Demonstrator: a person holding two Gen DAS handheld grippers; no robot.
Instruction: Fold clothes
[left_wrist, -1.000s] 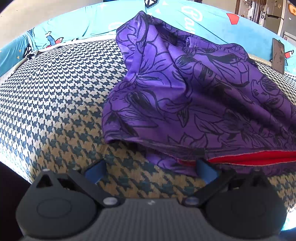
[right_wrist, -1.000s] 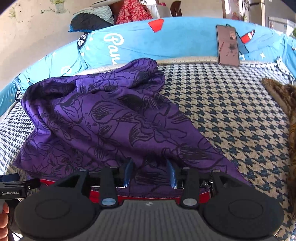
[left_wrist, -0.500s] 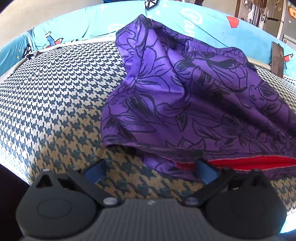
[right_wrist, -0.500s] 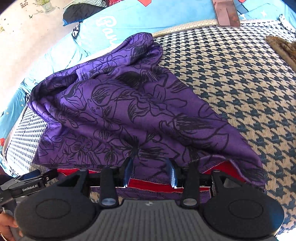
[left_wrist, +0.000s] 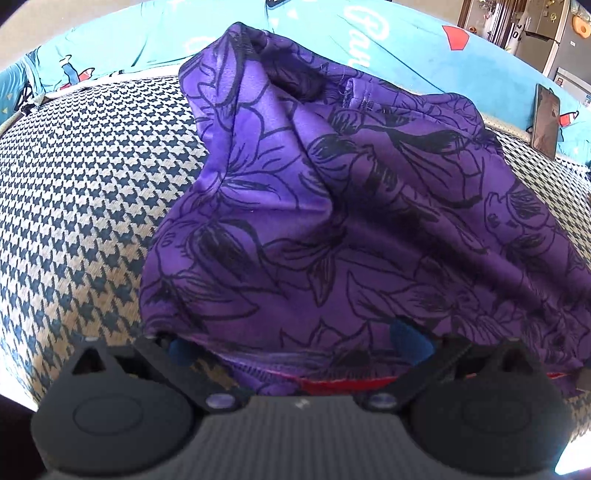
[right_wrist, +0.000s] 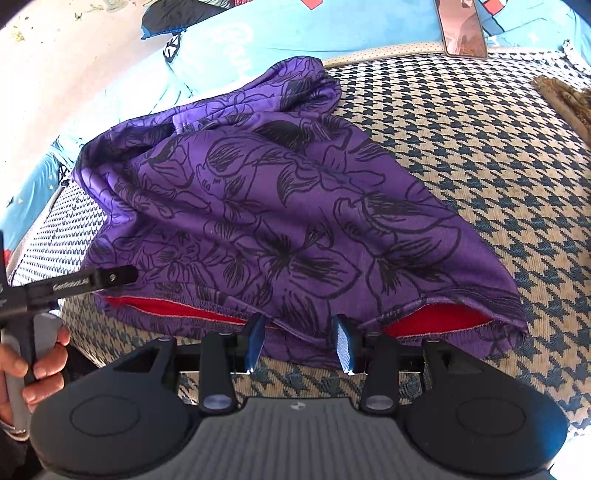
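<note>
Purple black-flowered garment with red lining (right_wrist: 288, 221) lay bunched on the houndstooth-weave cover (right_wrist: 498, 177). Left gripper (left_wrist: 291, 341) spread wide, its blue pads part-buried under the hem. Right gripper (right_wrist: 299, 341) half spread; hem between pads (right_wrist: 341, 341), contact unclear.

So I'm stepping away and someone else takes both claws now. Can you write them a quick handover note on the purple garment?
Left claw: open, straddling the near hem at the left corner, cloth between its blue pads, not pinched.
Right claw: open, the hem's edge between its pads, no grip visible.
Purple floral garment with red lining: crumpled in a heap on the houndstooth-patterned cover, red lining showing along the near hem.
Done: no fold yet.
Left: pinch the hem, spread the garment flat, then fold.
</note>
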